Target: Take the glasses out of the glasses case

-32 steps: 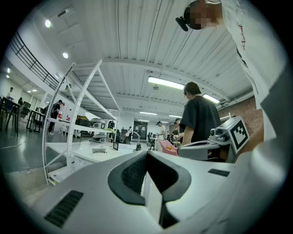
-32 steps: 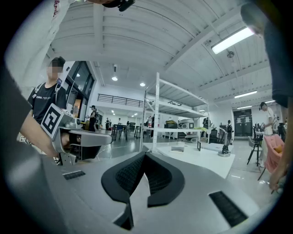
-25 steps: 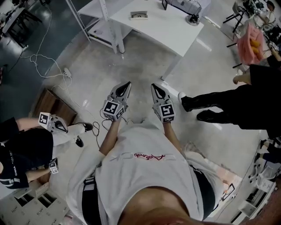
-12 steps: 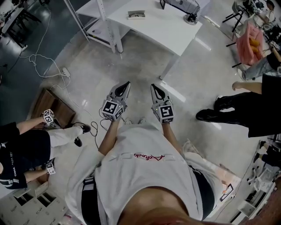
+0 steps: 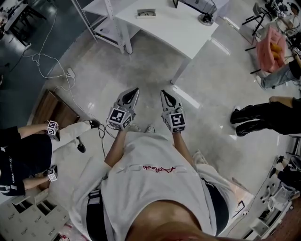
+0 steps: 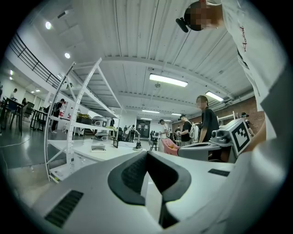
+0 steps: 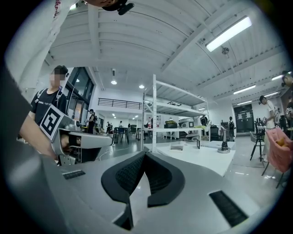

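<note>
Glasses case [image 5: 146,13], if the small flat box is indeed that, lies far off at twelve o'clock; from near to far the scene runs as follows. Closest, the wearer's white shirt [image 5: 150,188] fills the lower head view; just beyond it the left gripper [image 5: 135,90] and right gripper [image 5: 163,92] are held side by side, apart from each other, both pointing to twelve o'clock; each has its jaws pressed together with nothing between them. Past them comes pale floor [image 5: 155,70], then the white table [image 5: 188,33]; the case rests on the table top, well clear of both grippers, its long axis running nine to three o'clock, across the grippers' line; which end opens is too small to tell. Against a second ago, case and table sit slightly higher in the head view; the passer-by in black [image 5: 263,117] at three o'clock has shifted toward the right edge; the grippers keep their closed, parallel pose.
</note>
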`<state>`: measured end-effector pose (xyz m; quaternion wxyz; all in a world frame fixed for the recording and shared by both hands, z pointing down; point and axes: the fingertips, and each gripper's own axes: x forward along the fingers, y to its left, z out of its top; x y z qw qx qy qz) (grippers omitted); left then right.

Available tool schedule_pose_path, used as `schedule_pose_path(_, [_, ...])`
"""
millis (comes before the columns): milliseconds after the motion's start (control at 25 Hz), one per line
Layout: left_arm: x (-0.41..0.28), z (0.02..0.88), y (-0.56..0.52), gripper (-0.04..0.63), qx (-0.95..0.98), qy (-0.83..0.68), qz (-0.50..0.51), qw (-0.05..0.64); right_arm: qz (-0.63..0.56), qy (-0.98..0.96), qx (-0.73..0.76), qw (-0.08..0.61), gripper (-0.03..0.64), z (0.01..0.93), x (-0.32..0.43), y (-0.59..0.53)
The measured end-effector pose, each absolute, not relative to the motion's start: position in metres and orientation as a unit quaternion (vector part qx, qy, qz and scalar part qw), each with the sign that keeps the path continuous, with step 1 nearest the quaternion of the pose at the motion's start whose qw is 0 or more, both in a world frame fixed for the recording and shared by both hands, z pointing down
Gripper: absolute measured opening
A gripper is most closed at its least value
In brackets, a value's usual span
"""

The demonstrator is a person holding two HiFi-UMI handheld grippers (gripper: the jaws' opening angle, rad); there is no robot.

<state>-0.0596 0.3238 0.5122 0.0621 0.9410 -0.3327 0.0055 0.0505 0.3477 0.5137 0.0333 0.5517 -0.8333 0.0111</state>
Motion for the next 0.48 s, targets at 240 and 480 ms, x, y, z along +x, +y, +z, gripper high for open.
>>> schedule_pose_path(240, [-0.055,0.524,0.324,0.023,0.939,-0.337,0.005,0.073,0.015,-0.839,0.542,0.039,-0.003,0.524,0.052,0.343])
schedule_pose_path(480, [-0.053,0.523,0.308,0.023,0.938,-0.342,0.006,0.063,0.012,-0.841,0.539,0.037,-0.003,0.524,0.054,0.325])
